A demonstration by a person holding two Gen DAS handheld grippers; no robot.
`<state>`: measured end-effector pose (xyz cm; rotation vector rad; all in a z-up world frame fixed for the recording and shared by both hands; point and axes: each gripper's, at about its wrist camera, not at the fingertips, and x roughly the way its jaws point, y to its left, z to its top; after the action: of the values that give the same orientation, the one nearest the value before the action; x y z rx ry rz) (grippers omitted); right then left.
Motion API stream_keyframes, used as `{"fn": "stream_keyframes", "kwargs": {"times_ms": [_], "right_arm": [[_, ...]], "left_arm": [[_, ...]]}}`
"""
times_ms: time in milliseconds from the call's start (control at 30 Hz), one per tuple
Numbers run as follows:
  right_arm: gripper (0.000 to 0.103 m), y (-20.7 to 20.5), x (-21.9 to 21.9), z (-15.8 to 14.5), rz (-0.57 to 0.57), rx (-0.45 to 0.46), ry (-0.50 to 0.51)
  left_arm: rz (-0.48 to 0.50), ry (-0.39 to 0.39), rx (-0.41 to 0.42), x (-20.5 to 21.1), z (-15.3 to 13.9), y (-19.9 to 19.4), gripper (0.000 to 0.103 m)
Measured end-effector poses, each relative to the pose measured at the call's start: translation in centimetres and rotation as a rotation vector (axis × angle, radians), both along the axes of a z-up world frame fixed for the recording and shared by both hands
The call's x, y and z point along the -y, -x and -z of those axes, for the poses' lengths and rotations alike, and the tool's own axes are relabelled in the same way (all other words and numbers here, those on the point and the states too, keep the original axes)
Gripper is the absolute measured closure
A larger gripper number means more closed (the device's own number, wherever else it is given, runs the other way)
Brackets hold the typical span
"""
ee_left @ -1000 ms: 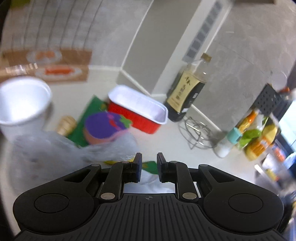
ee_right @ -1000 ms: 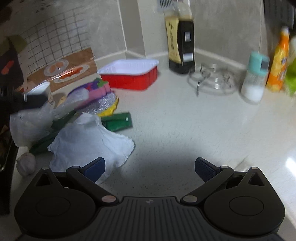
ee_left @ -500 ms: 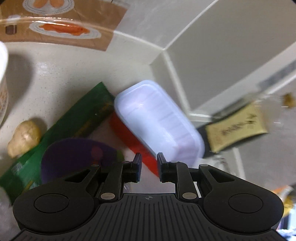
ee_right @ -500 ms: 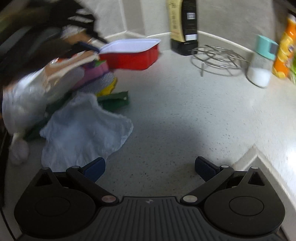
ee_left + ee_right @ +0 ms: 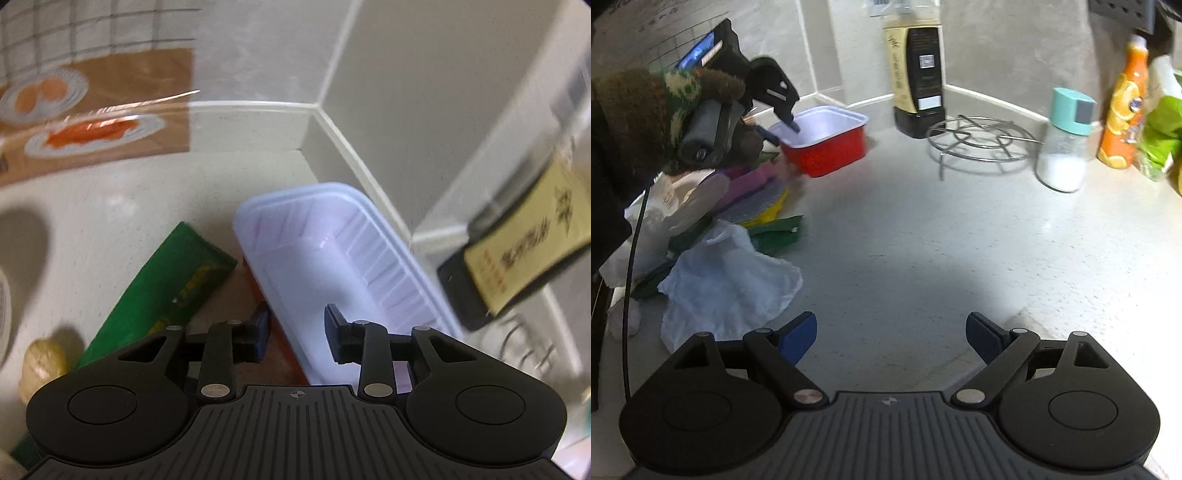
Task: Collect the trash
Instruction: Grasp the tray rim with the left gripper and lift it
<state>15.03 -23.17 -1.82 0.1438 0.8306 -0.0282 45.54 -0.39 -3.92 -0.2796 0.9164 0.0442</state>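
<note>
Straddling the near wall of the red tray, the left tongs had just been opening, unclenched, one finger inside the white liner and one outside, apparently lining up to pinch the rim. A green wrapper lay at nine o'clock on the pale table, in a tiled corner.

From the right wrist, the right tongs hung released over bare table, closing slightly. The crumpled tissue lay at ten o'clock, the tray at eleven.

The left gripper swung from the plastic bag to the red tray – its jaws just opened, straddling what seems the near rim. The right gripper narrowed slightly over bare counter.
</note>
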Motion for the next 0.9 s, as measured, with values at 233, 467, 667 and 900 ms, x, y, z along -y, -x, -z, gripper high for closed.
{"fn": "stream_keyframes", "kwargs": {"times_ms": [233,467,667,900], "right_arm": [[0.014,1.7,0.6,-0.6,0.040,0.079,0.067],[0.014,2.5,-0.1,-1.1,-0.043,0.113,0.036],[0.014,1.9,-3.1,-0.6,-0.193,0.128,-0.012],[0.014,-1.6,-10.4,0.4,-0.406,0.204,0.061]], "left_arm": [[0.168,-0.167,0.038,1.9,0.4,2.6,0.083],[0.225,-0.006,0.123,-1.5,-2.4,8.6,0.092],[0.193,0.033,0.236,-6.2,-6.4,16.1,0.092],[0.149,0.182,0.235,-11.9,-7.2,23.6,0.092]]}}
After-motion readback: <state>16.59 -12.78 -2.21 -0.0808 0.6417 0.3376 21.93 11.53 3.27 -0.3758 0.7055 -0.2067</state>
